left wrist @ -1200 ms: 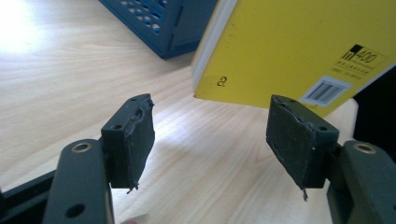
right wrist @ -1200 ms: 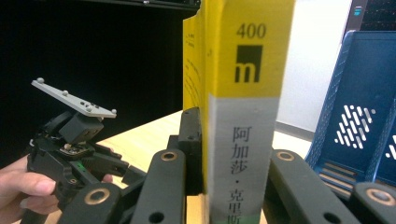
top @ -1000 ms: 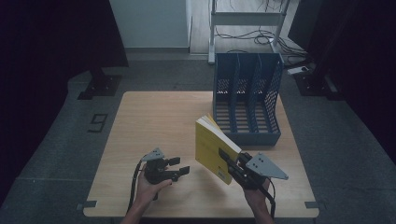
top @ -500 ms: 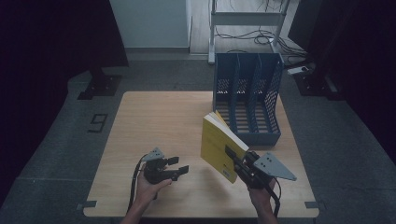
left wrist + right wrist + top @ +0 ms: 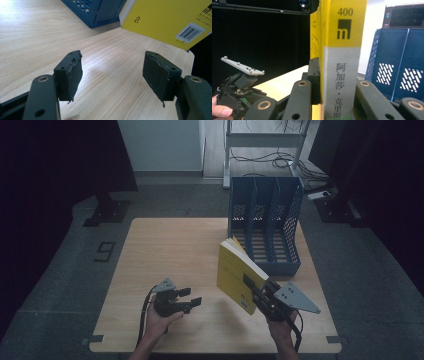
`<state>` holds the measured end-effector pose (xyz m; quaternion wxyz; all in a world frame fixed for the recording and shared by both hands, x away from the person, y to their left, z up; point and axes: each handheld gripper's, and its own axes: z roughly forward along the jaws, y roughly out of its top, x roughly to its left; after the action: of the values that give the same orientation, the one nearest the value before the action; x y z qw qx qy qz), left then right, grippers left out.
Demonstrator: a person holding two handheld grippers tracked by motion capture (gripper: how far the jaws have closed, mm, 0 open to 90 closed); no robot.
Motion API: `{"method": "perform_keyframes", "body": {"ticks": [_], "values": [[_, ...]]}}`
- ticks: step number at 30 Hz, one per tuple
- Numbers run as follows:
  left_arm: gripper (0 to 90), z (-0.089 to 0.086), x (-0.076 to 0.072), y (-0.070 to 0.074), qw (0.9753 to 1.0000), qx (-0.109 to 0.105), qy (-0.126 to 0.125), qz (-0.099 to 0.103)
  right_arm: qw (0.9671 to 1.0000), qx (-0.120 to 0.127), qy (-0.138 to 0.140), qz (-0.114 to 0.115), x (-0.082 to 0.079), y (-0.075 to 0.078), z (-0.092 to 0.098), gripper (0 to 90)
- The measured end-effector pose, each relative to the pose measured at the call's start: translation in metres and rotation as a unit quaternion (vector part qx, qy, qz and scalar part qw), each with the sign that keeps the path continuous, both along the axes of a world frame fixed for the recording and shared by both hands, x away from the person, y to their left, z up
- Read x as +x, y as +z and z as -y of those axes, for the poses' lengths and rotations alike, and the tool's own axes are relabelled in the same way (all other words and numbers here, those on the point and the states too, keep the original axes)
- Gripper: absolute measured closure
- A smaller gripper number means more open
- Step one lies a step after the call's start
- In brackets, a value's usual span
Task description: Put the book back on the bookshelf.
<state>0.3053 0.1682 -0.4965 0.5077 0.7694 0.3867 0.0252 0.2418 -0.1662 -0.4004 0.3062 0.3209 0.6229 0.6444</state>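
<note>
Nearest the person, the left gripper (image 5: 192,296) rests low over the front of the counter (image 5: 165,250), jaws spread wide with nothing between them; its pads (image 5: 72,75) show worn, ragged edges.

To its right, the right gripper (image 5: 257,290) is clenched on the yellow book (image 5: 235,272), one jaw on each cover, gripping at the spine end (the right gripper view shows the spine (image 5: 342,62) standing upright between the jaws). The book is held clear of the counter, upright and tilted, with its upper end leaning toward the rack beyond.

Handling assessment: a paperback of moderate thickness, judged light to middling in weight, stiff along the spine but liable to flex and fan open toward the page edges. The glossy cover may slip under a light grip. The spine end is the sound place to hold it; a grip at the fore-edge would let the pages splay.

Farther back, the blue file rack (image 5: 265,225) stands at the rear right of the counter, its slotted compartments open toward the book. The book's top corner sits just in front of the rack's low front wall, not yet inside any compartment.
</note>
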Motion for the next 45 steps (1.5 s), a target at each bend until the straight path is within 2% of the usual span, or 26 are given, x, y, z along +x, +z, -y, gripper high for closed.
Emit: {"method": "perform_keyframes", "body": {"ticks": [10,13,15,23,28,39,45], "values": [[32.1,-0.004,0.001,0.002,1.0,-0.004,0.005,-0.002,0.9999,0.01,-0.008,0.007,0.002,0.009,0.003,74.8],[32.6,-0.005,-0.002,0.005,0.9999,-0.01,0.01,0.009,0.9998,0.012,-0.012,0.008,0.004,0.011,0.003,74.8],[32.5,-0.005,-0.003,0.007,0.9997,0.0,0.012,0.02,0.9998,0.012,-0.017,0.007,0.008,0.013,0.002,74.8],[32.2,-0.008,-0.002,0.008,0.9998,-0.001,0.014,0.014,0.9995,0.012,-0.025,0.017,0.015,0.028,0.002,74.8],[32.0,-0.008,-0.003,0.01,0.9998,-0.006,0.01,0.017,0.9988,0.016,-0.041,0.02,0.023,0.04,0.007,74.8],[31.8,-0.007,-0.002,0.007,0.9999,0.0,0.009,0.01,0.9985,0.016,-0.05,0.015,0.032,0.046,0.011,74.8],[31.8,-0.008,0.0,0.006,0.9999,0.001,0.01,0.005,0.9981,0.016,-0.057,0.019,0.035,0.051,0.013,74.8]]}}
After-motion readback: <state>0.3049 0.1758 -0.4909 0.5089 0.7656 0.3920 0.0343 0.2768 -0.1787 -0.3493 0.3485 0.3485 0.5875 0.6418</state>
